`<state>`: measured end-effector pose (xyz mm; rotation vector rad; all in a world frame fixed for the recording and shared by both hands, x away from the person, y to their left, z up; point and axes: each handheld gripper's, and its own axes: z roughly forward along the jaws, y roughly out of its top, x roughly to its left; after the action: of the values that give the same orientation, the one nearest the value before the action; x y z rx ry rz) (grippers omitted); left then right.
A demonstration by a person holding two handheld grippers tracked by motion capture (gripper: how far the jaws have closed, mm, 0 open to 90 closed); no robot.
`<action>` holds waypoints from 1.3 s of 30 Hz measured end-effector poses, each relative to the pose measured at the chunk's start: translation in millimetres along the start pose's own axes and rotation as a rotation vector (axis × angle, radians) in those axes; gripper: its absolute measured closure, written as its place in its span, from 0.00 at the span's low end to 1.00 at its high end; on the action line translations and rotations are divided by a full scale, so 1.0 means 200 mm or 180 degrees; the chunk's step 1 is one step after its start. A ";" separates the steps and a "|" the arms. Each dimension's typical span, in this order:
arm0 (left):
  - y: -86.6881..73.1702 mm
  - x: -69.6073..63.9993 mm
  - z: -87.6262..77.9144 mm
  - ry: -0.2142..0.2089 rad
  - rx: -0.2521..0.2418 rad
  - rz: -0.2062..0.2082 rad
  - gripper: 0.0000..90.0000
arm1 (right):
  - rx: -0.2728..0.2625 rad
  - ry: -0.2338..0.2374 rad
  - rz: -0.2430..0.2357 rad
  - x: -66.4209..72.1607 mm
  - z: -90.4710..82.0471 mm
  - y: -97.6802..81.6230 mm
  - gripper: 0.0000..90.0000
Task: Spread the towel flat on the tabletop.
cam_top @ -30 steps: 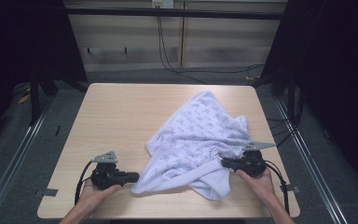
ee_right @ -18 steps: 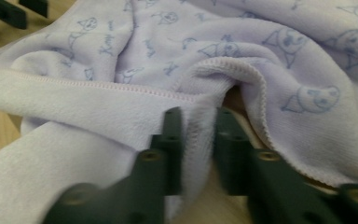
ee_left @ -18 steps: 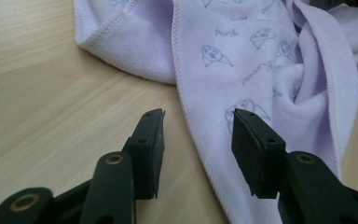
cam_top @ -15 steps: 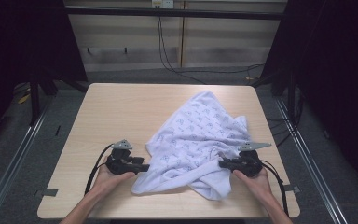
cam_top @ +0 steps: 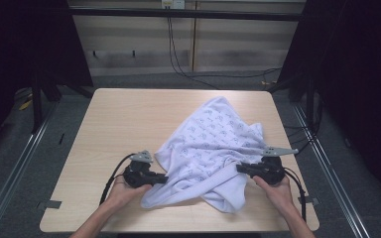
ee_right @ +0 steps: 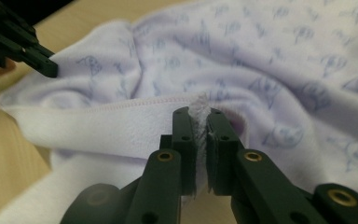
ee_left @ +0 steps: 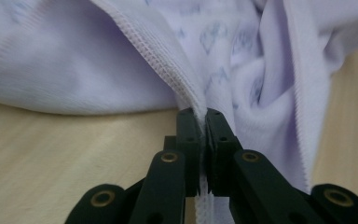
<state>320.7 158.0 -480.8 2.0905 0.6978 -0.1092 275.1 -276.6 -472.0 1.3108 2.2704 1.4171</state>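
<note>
On the table, a crumpled white cloth lies right of centre. Both forearms reach in level from the near edge. The left gripper, jaws just closed, pinches the cloth's left hem; the right gripper clamps its right hem.

The cloth is a soft white towel-like fabric with a small pale blue printed pattern and a stitched hem along its edges. It lies crumpled on the right half of the wooden table, spreading from the near edge toward the far right corner. Its near part is folded and rolled into thick pleats. One hemmed edge stands up in a fold, and another hem line runs level across the fabric.
</note>
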 end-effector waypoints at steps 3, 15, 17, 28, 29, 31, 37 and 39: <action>0.05 0.05 -0.13 0.0033 -0.0292 -0.0124 0.96 | -0.0248 -0.0005 0.0006 -0.01 -0.08 0.08 0.93; 0.44 0.08 -0.49 0.0255 -0.1013 -0.0255 0.96 | -0.0948 -0.0229 -0.0155 -0.06 -0.35 0.62 0.94; 0.48 0.06 -0.55 0.0258 -0.1074 -0.0218 0.96 | -0.1056 -0.0230 -0.0213 -0.03 -0.41 0.69 0.94; 0.07 -0.15 -0.61 0.0060 -0.0730 -0.0233 0.95 | -0.0924 0.0406 -0.0426 0.29 -0.50 0.28 0.94; 0.02 -0.15 -0.59 0.0095 -0.0661 -0.0265 0.95 | -0.0839 0.0446 -0.0368 0.29 -0.48 0.20 0.94; -0.08 -0.14 -0.56 0.0111 -0.0605 -0.0366 0.95 | -0.0701 0.0530 -0.0261 0.31 -0.45 0.03 0.94; -0.26 -0.21 -0.51 -0.0033 -0.0369 -0.0456 0.95 | -0.0263 0.0704 -0.0134 0.39 -0.42 -0.23 0.94; -0.31 -0.27 -0.53 -0.0116 -0.0335 -0.0471 0.95 | -0.0164 0.0751 -0.0138 0.43 -0.43 -0.30 0.93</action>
<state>224.6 244.5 -445.4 1.9311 0.8184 -0.1887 142.7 -278.5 -448.2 1.1250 2.3706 1.6825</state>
